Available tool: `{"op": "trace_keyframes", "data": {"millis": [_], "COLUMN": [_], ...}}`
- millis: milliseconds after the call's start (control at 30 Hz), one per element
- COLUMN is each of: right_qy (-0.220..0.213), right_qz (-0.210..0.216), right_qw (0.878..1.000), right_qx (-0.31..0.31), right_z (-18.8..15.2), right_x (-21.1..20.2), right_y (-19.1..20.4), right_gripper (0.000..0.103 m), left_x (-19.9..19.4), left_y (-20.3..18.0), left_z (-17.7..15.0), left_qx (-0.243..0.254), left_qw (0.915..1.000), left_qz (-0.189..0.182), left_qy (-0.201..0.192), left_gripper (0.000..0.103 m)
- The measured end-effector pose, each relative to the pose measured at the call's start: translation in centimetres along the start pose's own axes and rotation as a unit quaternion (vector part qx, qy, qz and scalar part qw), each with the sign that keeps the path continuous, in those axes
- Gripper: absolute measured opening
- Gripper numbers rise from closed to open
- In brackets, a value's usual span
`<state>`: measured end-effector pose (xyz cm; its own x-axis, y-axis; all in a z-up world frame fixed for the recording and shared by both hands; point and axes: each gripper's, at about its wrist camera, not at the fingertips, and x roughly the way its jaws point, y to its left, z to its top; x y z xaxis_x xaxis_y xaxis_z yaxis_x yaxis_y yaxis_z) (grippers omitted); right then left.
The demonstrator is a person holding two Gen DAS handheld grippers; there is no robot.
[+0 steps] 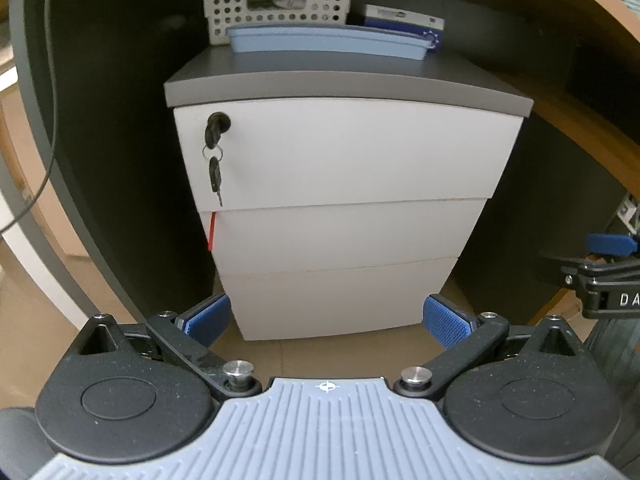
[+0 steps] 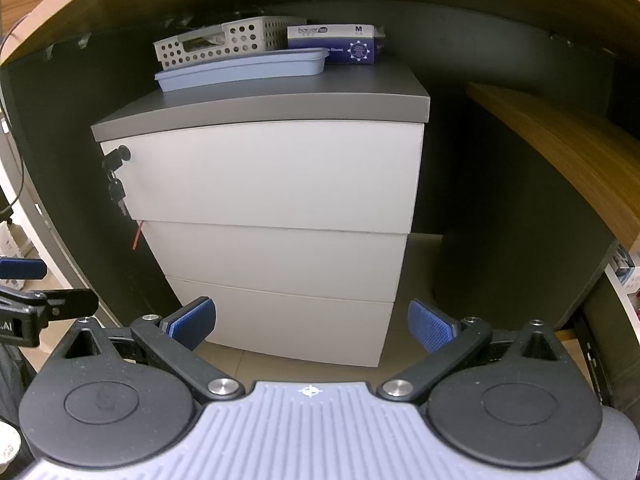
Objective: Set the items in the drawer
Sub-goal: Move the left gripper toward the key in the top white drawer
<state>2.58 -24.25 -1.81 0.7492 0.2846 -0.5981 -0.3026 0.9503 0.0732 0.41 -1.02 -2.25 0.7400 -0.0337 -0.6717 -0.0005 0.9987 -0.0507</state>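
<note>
1. The left gripper (image 1: 327, 320) has its two blue bumpy fingers (image 1: 208, 319) spread wide apart, and nothing is between them.
2. The right gripper (image 2: 311, 325) is spread just as wide, and it holds nothing too.
3. Both grippers are well back from the white three-drawer cabinet with a grey top (image 1: 340, 216), which stands on the tan floor under a brown wooden desk (image 2: 568, 148).
4. All three white drawer fronts are closed; the top drawer (image 1: 352, 148) is the tallest.
5. A black key (image 1: 216, 126) sits in the lock at the top drawer's left corner, and a second key (image 1: 215, 178) hangs from it on a ring.
6. A thin red strip (image 1: 211, 232) sticks out at the left edge just below the top drawer.
7. On the grey top sits a flat light-blue plastic tray (image 2: 244, 69).
8. Behind the tray is a white plastic basket full of round holes (image 2: 224, 42).
9. Beside the basket, to the right, lies a blue and white cardboard glove box (image 2: 340, 44), marked with an M.
</note>
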Motion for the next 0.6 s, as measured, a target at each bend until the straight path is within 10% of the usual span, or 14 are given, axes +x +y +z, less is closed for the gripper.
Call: {"op": "trace_keyframes", "data": {"millis": [600], "right_qy": [0.001], "right_qz": [0.001], "right_qw": [1.0], "right_qx": [-0.003], "right_z": [-0.1], "right_x": [0.4], "right_y": [-0.1], "right_gripper": [0.103], "left_x": [0.6], "left_y": [1.2], "left_z": [-0.3], "left_qx": [-0.011], "left_qw": [0.9999], "left_qz": [0.009], "left_qy": [0.005], "left_gripper": [0.103]}}
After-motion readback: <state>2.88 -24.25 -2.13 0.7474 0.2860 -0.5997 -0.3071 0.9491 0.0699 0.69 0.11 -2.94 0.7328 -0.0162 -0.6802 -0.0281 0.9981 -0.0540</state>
